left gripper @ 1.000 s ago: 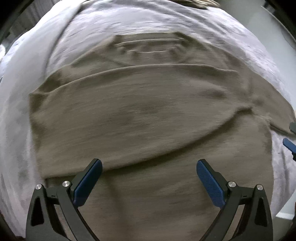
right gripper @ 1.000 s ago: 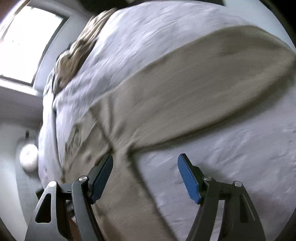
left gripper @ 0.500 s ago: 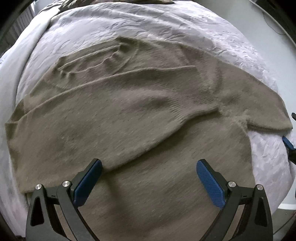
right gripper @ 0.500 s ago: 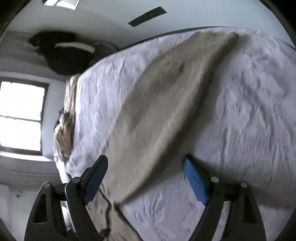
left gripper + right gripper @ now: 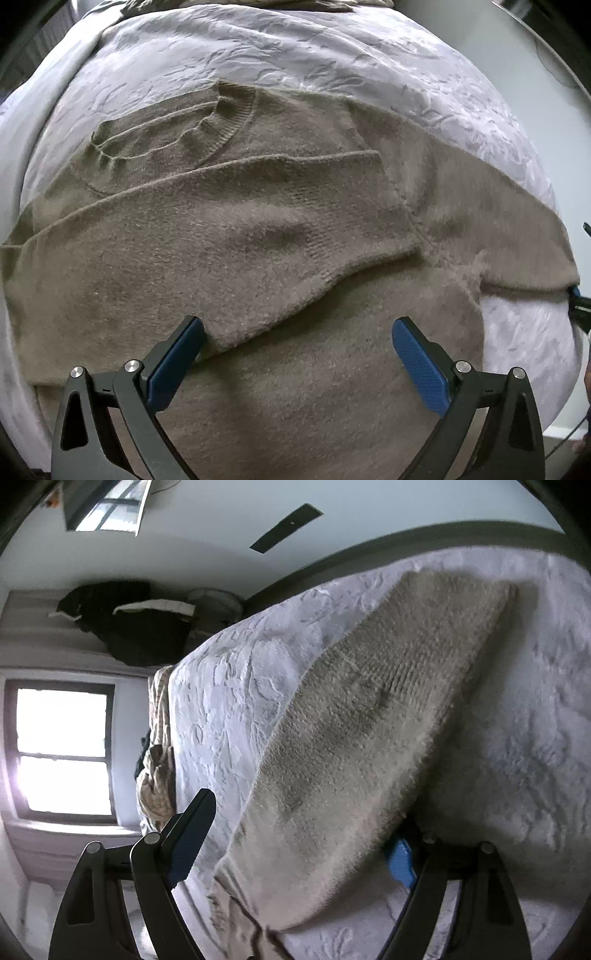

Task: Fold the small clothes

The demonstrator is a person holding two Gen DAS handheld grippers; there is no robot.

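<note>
A taupe knit sweater [image 5: 258,236] lies flat on a white quilted bed [image 5: 332,55], collar at the far side. One sleeve is folded across the chest. The other sleeve [image 5: 498,221] stretches out to the right. My left gripper [image 5: 297,354] is open and empty, hovering over the sweater's lower body. In the right wrist view the outstretched sleeve [image 5: 351,746] runs between the fingers of my right gripper [image 5: 303,834]. Its jaws stand wide open, one on each side of the sleeve, with the right pad partly hidden under the sleeve's edge.
A crumpled beige cloth [image 5: 157,779] lies at the far end of the bed. A window [image 5: 62,749] and dark clothes on a shelf [image 5: 125,624] are beyond it. The bed's edge and the floor show at the right of the left wrist view [image 5: 561,432].
My right gripper has swung round and dropped low along the outstretched sleeve, which now lies between its open fingers. My left gripper has drawn back a little; more of the bed shows.
</note>
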